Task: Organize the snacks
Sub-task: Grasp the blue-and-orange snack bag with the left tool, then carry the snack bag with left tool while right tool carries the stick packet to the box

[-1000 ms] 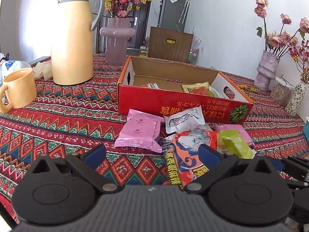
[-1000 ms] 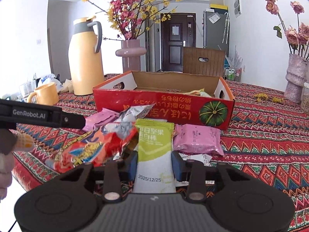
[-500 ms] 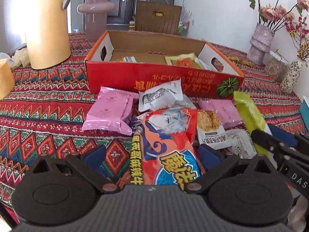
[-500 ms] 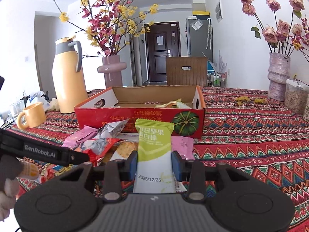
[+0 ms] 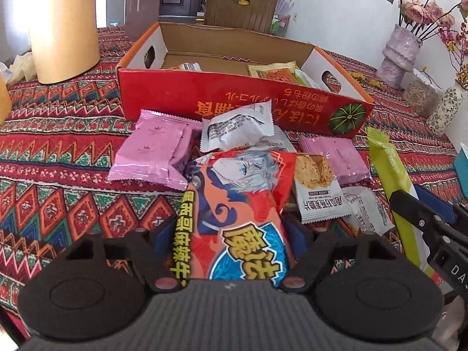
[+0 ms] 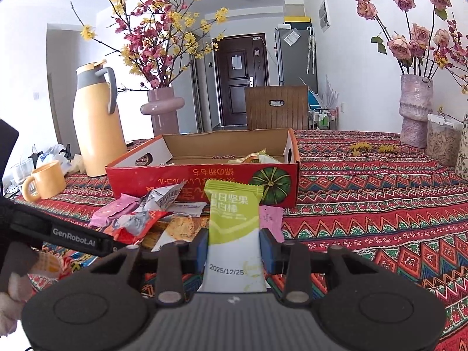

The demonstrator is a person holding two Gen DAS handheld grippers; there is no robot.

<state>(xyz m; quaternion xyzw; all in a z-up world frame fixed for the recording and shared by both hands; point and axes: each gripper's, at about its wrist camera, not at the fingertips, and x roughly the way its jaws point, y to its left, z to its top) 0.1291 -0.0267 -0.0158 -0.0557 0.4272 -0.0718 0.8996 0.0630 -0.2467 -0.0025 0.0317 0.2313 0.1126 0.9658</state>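
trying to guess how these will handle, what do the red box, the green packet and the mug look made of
Red box: corrugated cardboard, going by the brown inner walls and cut handle holes; printed red outside, slightly glossy.
Green packet: thin plastic film, satin sheen, crimped zigzag top seal.
Mug: probably glazed ceramic, with thick walls and a smooth matte yellow surface; could be plastic.

Bright daylight, sharp focus — fisheye-bent, dark-cornered edges
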